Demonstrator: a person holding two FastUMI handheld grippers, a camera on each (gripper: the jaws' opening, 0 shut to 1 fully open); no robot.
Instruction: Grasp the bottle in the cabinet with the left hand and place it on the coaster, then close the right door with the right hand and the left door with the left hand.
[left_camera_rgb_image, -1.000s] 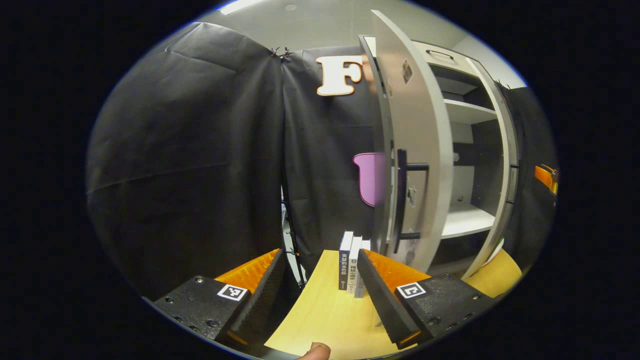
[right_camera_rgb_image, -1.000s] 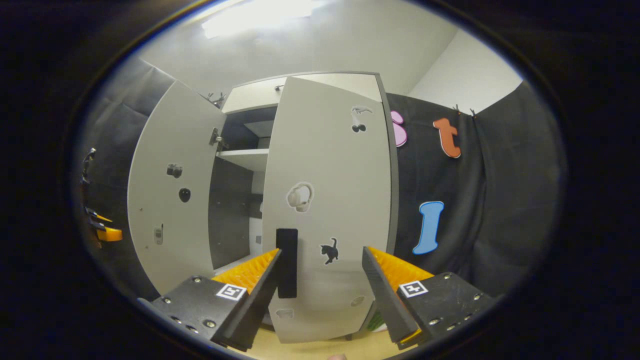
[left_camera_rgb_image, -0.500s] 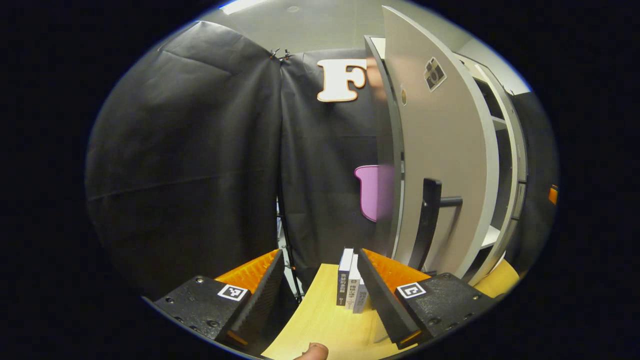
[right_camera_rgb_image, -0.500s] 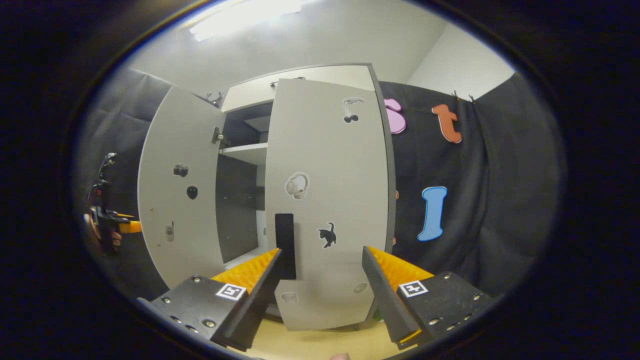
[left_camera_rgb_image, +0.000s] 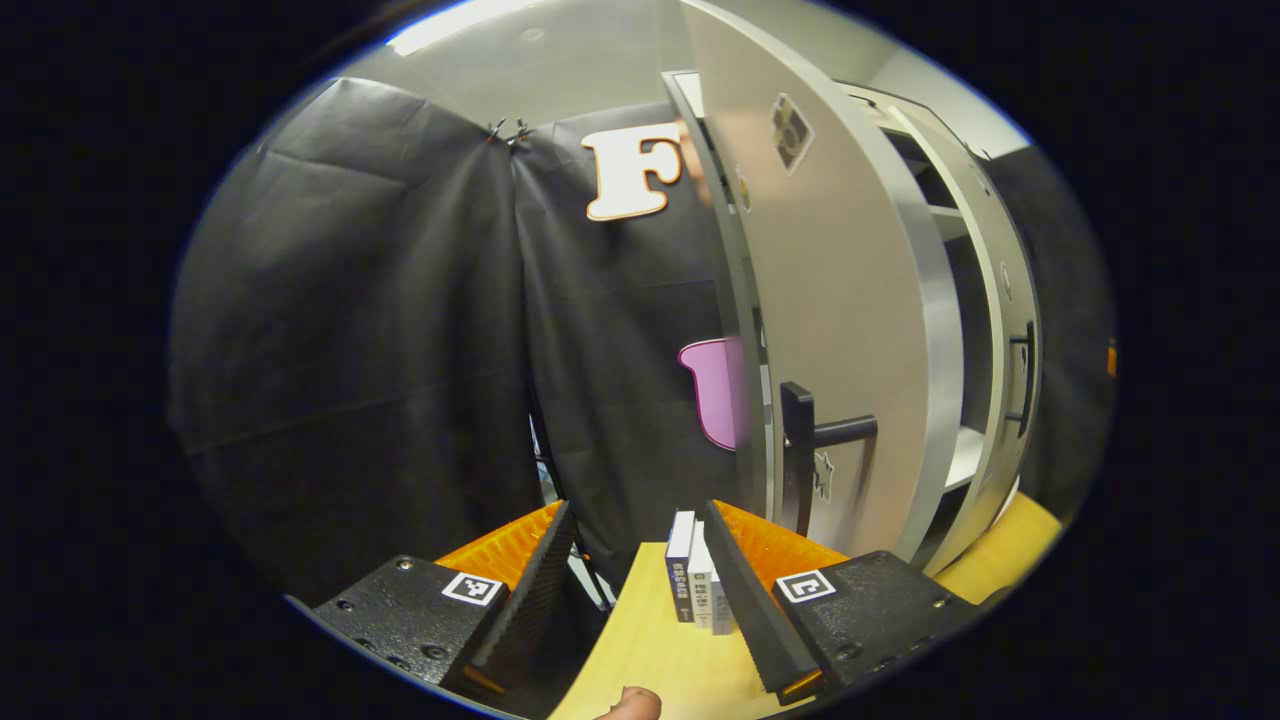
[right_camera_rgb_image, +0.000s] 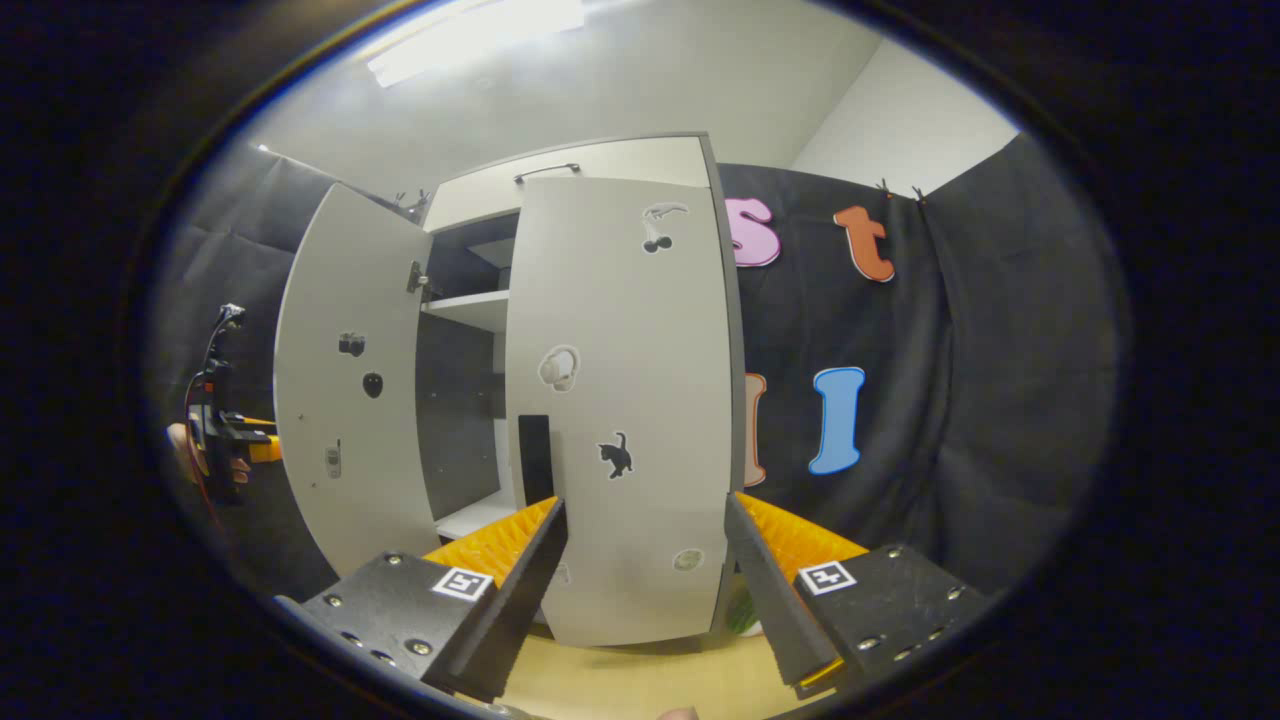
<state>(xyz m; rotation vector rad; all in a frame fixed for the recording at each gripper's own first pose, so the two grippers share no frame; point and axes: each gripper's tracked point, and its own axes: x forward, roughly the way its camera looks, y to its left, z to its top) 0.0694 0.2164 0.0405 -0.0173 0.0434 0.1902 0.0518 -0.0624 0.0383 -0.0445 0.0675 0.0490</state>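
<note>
Left claw (left_camera_rgb_image: 640, 590): held wide open, empty, beside the half-open left door (left_camera_rgb_image: 840, 330).
Right claw (right_camera_rgb_image: 645, 590): held wide open, empty, facing the right door (right_camera_rgb_image: 620, 400).

Between the left door (right_camera_rgb_image: 345, 390) and right door (right_camera_rgb_image: 625, 400) you have a narrow gap into the cabinet. Upright books (left_camera_rgb_image: 693, 582) stand just ahead of your left claw (left_camera_rgb_image: 640, 590) on the bench (left_camera_rgb_image: 650, 650).
</note>
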